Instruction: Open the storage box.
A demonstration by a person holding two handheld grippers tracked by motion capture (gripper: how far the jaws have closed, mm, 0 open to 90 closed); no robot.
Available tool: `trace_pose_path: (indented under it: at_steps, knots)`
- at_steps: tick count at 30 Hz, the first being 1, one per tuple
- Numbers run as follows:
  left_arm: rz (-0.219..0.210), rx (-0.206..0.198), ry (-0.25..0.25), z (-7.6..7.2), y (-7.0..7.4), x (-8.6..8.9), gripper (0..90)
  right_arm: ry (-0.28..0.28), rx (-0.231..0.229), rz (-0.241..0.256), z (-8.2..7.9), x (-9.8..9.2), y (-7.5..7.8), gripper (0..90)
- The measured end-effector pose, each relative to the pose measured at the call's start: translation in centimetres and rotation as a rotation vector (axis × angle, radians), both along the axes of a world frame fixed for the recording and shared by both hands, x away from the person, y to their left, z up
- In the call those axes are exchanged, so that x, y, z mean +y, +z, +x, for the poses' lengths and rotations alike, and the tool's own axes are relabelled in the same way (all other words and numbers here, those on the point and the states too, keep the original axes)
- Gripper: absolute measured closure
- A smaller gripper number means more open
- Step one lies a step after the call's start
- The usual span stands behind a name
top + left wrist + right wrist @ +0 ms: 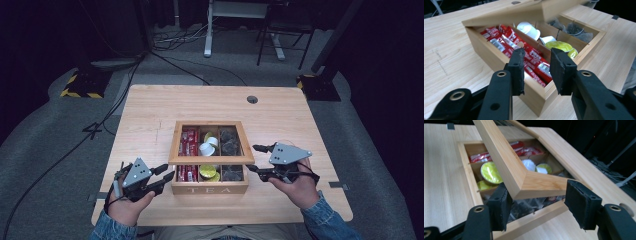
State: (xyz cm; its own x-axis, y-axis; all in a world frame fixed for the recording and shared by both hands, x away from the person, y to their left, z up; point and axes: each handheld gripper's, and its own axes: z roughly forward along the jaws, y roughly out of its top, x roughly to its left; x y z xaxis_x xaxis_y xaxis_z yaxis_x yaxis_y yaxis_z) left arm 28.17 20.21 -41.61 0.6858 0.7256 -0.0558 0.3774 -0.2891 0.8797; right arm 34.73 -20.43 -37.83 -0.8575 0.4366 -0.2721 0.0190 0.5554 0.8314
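Right gripper (pixel 256 158), right of frame centre, has its jaws spread wide around the raised corner of the lid (pixel 524 182); whether a pad touches the wood, can't tell. Left gripper (pixel 166 173) lower left, jaws open, nothing held, just beside the tea box (pixel 210 188) front corner. Box sits mid-frame on the table (pixel 150 110); red sachets (pixel 534 62), yellow capsules (pixel 490 172) inside. Lid half raised, so the step looks like lid handling. Next move likely: pinch the lid corner, swing it on its hinge; left steadies the box.
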Motion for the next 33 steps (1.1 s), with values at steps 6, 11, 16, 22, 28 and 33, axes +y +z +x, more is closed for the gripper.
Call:
trace_pose_path:
  at_steps: [6, 11, 16, 22, 28, 33]
  knots:
    - [0.010, 0.000, 0.030, -0.2, -0.5, 0.9, 58.5, 0.036, -0.008, 0.045, 1.2, 0.2, 1.6, 41.8]
    - [0.017, 0.020, 0.087, -0.5, -1.4, 2.2, 56.4, 0.054, -0.017, 0.067, 2.4, 0.5, 2.7, 43.9]
    - [0.013, 0.019, 0.117, -1.2, -1.6, 2.9, 54.0, 0.071, -0.010, 0.086, 3.7, 0.7, 3.7, 47.9]
    - [0.011, 0.021, 0.155, -1.9, -1.8, 3.9, 53.9, 0.081, -0.005, 0.114, 4.8, 0.9, 4.3, 49.6]
    - [0.010, 0.026, 0.172, -1.8, -2.0, 4.4, 54.0, 0.080, -0.012, 0.134, 6.0, 1.0, 5.4, 53.3]
    - [0.031, 0.022, 0.186, -1.2, -2.5, 4.6, 53.3, 0.072, -0.022, 0.152, 7.1, 1.3, 6.3, 57.2]
